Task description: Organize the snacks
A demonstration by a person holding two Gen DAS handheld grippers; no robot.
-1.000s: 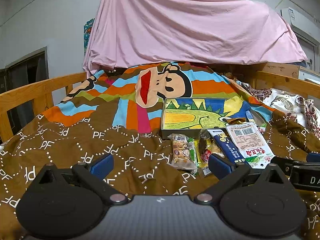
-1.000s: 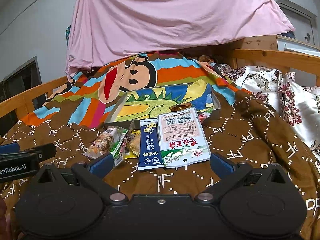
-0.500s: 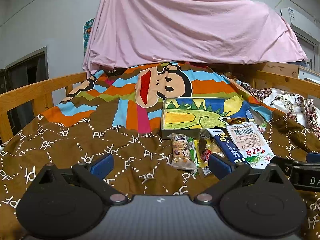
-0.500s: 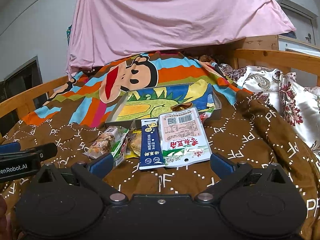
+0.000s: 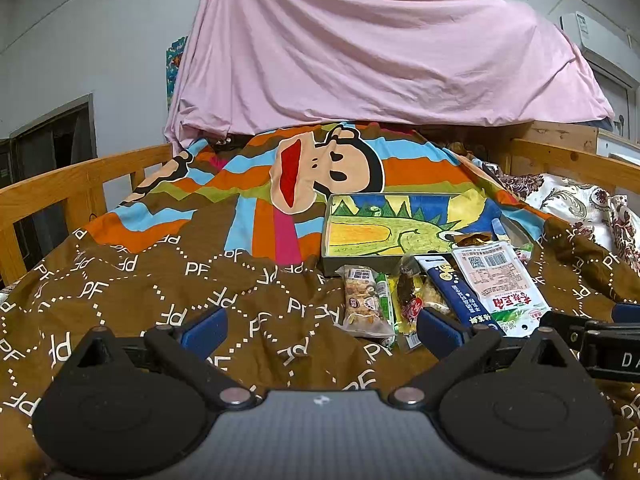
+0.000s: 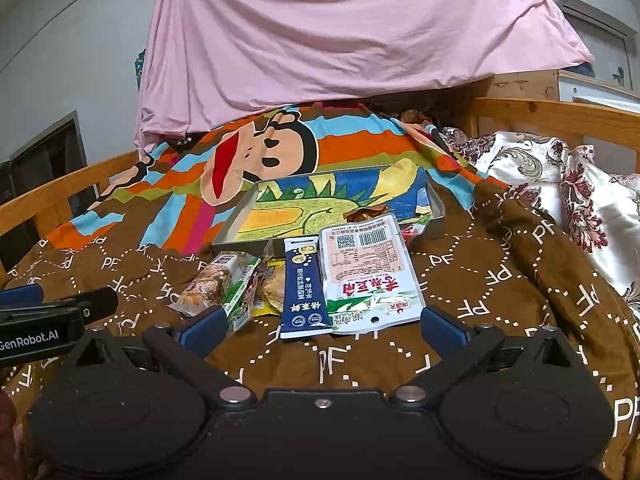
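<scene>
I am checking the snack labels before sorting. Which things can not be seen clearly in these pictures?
- Yellow packet: right wrist view, mostly hidden under the dark blue sachet.
- Brown wrapper in the tray: hidden partly by the white pouch.
- Small print on the white pouch: too small.
- Right gripper: left wrist view, cut by the edge.

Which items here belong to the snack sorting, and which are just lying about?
Job: tray; white pouch; blue packet; nut bar; brown snack in the tray; left gripper; right gripper, both open.

Lying about: pink sheet; monkey blanket; floral pillow.
</scene>
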